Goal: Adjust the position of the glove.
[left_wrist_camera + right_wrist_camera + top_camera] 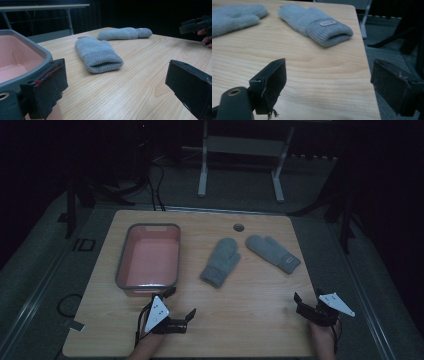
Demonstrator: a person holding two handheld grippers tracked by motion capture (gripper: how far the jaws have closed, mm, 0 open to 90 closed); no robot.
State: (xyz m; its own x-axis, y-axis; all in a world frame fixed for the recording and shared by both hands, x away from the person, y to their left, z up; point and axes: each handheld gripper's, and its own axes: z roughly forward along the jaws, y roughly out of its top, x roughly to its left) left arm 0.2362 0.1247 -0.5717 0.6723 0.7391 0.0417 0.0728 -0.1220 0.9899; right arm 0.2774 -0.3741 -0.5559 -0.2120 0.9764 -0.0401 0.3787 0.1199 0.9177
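Wooden table [240, 320] is sitting under dim light, carrying a pink tub and two grey mittens. Going left to right in the high view: the tub [120, 265], grey-rimmed and empty, is lying near the left edge with its long side running from the near edge toward the far edge.

Just in front of the tub's near right corner, the left gripper [180, 305] is hovering, jaws spread wide and grasping nothing. Its own view is looking straight at the open cuff of the nearer mitten.

That left mitten [220, 262] is lying around the middle of the table. Its long axis is slanting, cuff toward the near edge and the tub, fingertips toward the far right corner, thumb sticking out to the right.

The right mitten [273, 252] is lying just beside it, tips near but apart. Its cuff, carrying a small label, is pointing toward the right edge, fingertips toward the far middle.

At the near right corner, the right gripper [307, 302] is waiting, jaws likewise released and empty.

Judging from this layout, the mittens are probably going into the tub. To do that well, each gripper should be approaching along its mitten's long axis and pinching the thick ribbed cuff, lifting high enough to clear the tub rim.
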